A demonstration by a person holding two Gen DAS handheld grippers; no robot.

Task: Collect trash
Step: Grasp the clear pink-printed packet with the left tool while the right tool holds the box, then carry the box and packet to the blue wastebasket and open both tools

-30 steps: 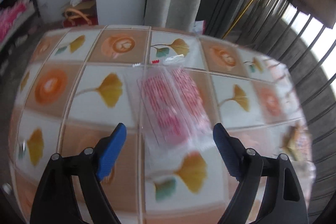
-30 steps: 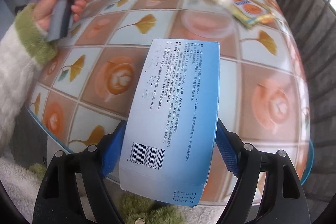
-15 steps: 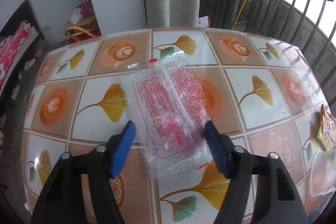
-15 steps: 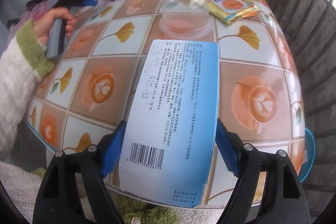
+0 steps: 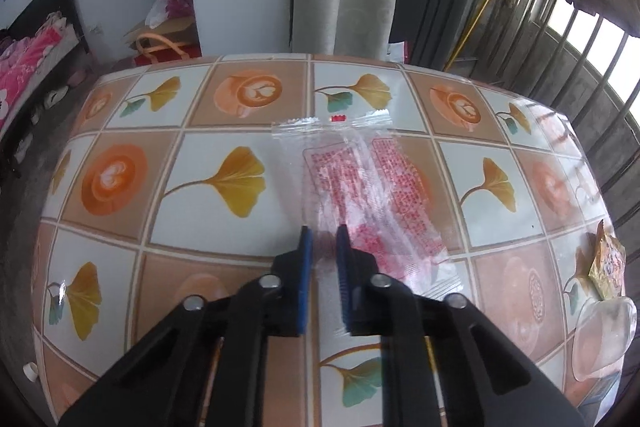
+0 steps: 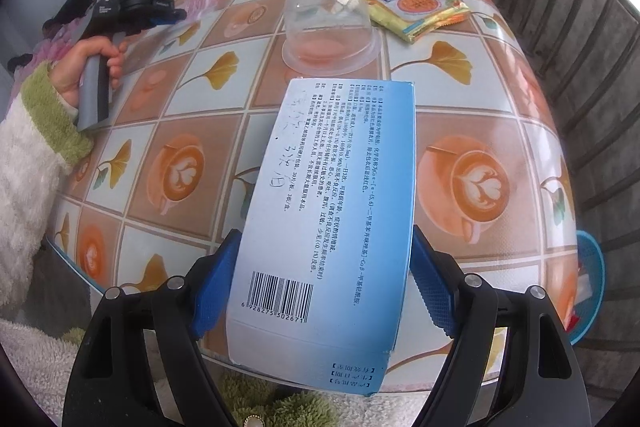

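On the tiled table [image 5: 224, 99], my left gripper [image 5: 321, 241] is closing its jaws on the clear wrapper [image 5: 360, 187]; my right gripper [image 6: 324, 275] clamps the blue box [image 6: 332, 195]. Next I judge: lift gently, since film slips.

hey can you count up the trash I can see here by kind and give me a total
Clear plastic wrapper: 1
Clear plastic cup, upside down: 1
Yellow snack packet: 1
Blue and white carton: 1
Total: 4
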